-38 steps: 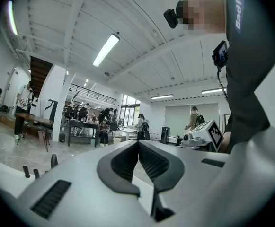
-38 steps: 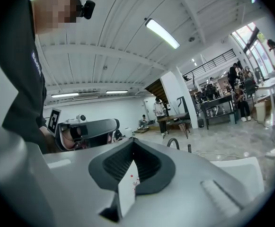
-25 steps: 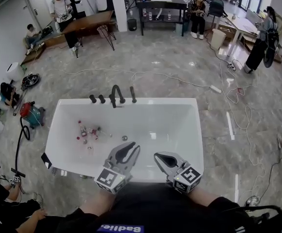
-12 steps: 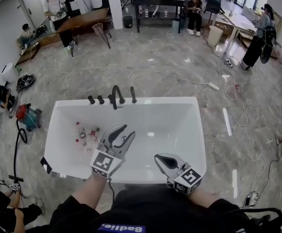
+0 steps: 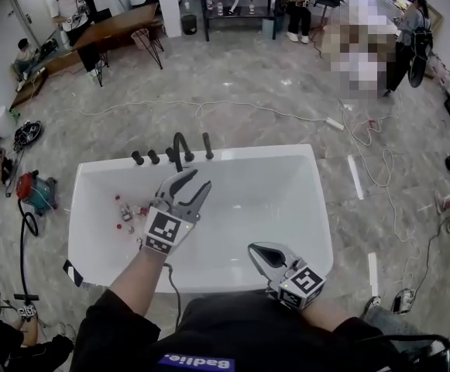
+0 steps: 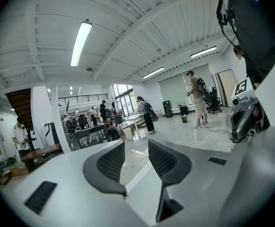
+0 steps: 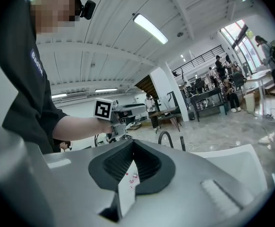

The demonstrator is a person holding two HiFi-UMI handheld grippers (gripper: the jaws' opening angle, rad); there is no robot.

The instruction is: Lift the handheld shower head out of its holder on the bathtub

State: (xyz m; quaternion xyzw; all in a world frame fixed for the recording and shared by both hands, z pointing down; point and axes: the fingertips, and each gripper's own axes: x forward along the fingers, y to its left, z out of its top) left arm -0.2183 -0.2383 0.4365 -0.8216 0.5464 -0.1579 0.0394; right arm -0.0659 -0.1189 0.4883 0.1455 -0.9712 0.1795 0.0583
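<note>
Left gripper (image 5: 194, 180) advanced, empty fingers (image 5: 174, 188) opening; four fixtures (image 5: 207, 146).

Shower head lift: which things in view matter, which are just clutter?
Job:
- handheld shower head, upright in its holder on the bathtub rim
- left gripper, jaws have just been opening, nothing between them
- right gripper, shut, empty

Lying about:
- small items in the tub
- faucet spout
- knobs
- red vacuum
- floor cable
</note>
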